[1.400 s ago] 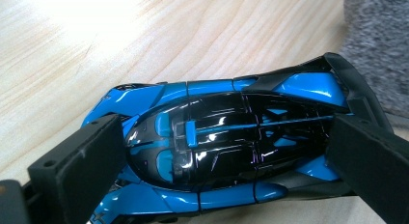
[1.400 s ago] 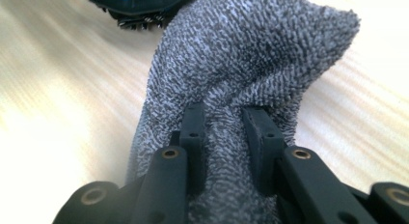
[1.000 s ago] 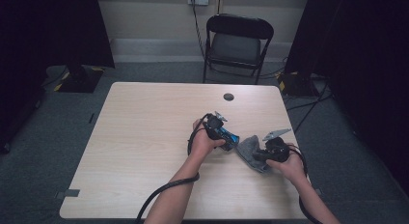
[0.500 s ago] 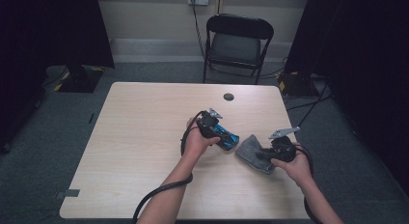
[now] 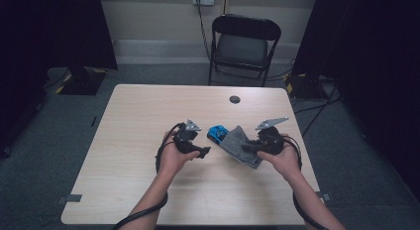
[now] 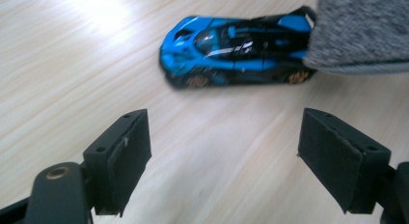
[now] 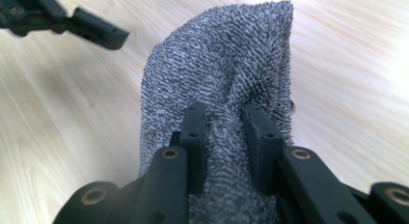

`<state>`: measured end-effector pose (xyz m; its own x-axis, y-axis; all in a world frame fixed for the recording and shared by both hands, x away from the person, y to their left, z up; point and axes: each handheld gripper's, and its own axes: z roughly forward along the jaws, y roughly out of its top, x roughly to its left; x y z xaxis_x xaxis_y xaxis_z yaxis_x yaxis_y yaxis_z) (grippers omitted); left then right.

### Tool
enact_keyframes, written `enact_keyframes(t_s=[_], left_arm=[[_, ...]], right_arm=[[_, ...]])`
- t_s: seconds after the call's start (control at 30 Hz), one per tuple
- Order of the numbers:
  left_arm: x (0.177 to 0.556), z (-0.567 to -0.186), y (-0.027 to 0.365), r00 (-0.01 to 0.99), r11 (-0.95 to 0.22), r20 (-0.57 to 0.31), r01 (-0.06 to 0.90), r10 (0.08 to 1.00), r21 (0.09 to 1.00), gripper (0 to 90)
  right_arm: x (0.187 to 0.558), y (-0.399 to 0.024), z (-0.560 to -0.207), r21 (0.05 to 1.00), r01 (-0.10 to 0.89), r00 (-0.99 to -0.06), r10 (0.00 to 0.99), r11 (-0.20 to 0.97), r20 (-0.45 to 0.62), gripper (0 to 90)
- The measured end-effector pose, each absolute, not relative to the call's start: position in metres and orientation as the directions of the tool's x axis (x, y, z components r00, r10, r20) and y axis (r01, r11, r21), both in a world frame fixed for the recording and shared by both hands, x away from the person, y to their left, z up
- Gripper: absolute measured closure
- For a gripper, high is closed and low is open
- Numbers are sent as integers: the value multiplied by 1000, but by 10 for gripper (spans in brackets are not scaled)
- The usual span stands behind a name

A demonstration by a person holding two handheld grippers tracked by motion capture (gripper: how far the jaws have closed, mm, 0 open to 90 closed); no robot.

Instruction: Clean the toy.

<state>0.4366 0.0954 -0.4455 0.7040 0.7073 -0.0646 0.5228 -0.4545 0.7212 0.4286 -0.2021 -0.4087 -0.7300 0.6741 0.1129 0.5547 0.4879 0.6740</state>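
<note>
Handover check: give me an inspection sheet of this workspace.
Surface: light wood table, bare apart from the items below.
Job's things: blue toy car on the table, its rear just under the edge of a grey cloth.
Clutter: small dark round thing near the far edge.
Grippers: left gripper open, empty, aimed at the car; its jaws have just been closing. Right gripper shut on the cloth.
Cables: one trails from each gripper; more on the floor.
Surroundings: folding chair, wall socket, dark curtains.
</note>
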Motion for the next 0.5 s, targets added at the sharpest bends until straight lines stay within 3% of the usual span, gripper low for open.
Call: enact_keyframes(t_s=[0.5], left_arm=[[393, -457, 155, 651, -435, -49, 560, 758, 705, 201]], right_arm=[[447, -118, -412, 673, 503, -792, 601, 542, 108, 715]])
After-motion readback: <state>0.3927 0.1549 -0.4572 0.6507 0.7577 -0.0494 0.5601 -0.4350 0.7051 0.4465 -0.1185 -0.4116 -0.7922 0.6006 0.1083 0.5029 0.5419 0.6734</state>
